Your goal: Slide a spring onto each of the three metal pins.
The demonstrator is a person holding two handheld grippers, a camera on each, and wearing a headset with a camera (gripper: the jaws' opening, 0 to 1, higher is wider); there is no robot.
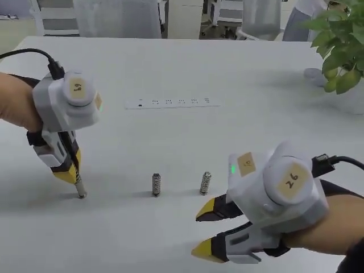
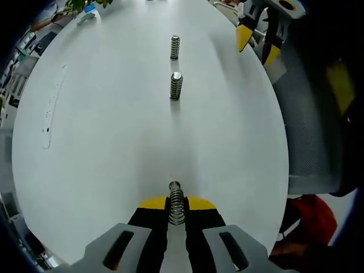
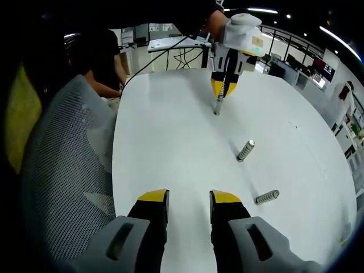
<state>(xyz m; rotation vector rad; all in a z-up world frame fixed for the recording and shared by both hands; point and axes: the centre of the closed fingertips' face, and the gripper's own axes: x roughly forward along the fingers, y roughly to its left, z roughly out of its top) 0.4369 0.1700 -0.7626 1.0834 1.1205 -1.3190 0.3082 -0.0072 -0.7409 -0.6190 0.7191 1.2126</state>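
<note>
White desk (image 1: 170, 68): grey coil springs (image 1: 156, 185) sleeve the middle pin (image 2: 177, 75) and its right neighbour (image 2: 175, 38). Left of it, my left gripper (image 2: 176, 200) pinches a third spring (image 2: 177, 210) between its fingers on the last pin (image 2: 174, 185). My right gripper (image 3: 189, 199) has its fingers wide, empty.

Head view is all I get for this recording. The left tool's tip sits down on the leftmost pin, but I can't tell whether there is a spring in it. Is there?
Observer: Yes. In the left gripper view the left tool is shut on a spring, and bare metal of the pin shows just past the coils.
Operator: And the right tool, is it carrying anything?
Observer: No. In the right gripper view the right tool is open, with nothing but white table between its jaws.
</note>
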